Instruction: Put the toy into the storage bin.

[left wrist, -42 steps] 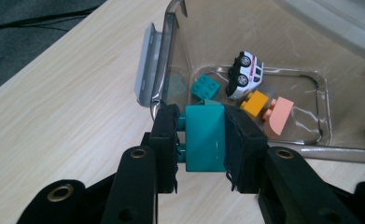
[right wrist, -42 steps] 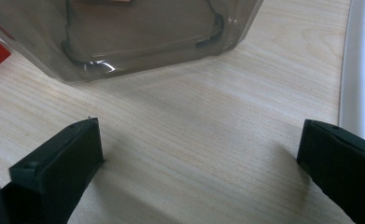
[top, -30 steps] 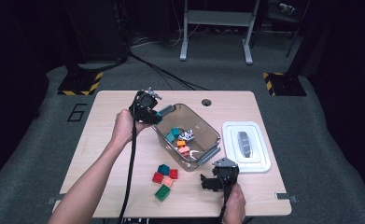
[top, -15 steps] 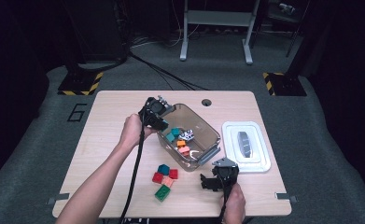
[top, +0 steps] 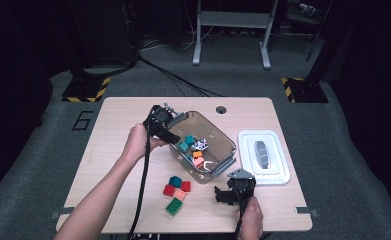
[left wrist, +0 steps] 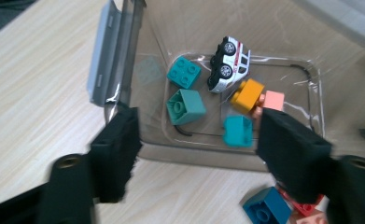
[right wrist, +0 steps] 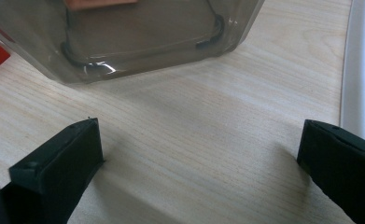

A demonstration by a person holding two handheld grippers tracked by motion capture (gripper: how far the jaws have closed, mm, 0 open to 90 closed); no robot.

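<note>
Dark floor rings the wooden counter (top: 118,130), where the left gripper (left wrist: 196,144), its jaws just opened wide and empty above the clear bin (top: 218,137) of bricks, seems mid-sorting; next, fetch the loose bricks (top: 177,191) while the right gripper (right wrist: 199,158) waits agape.

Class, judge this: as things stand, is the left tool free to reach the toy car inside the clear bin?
Probably yes. The left tool hovers open at the bin's near wall, the bin has no lid on, and the toy car lies uncovered among the blocks, so nothing looks to bar the way from above.
</note>
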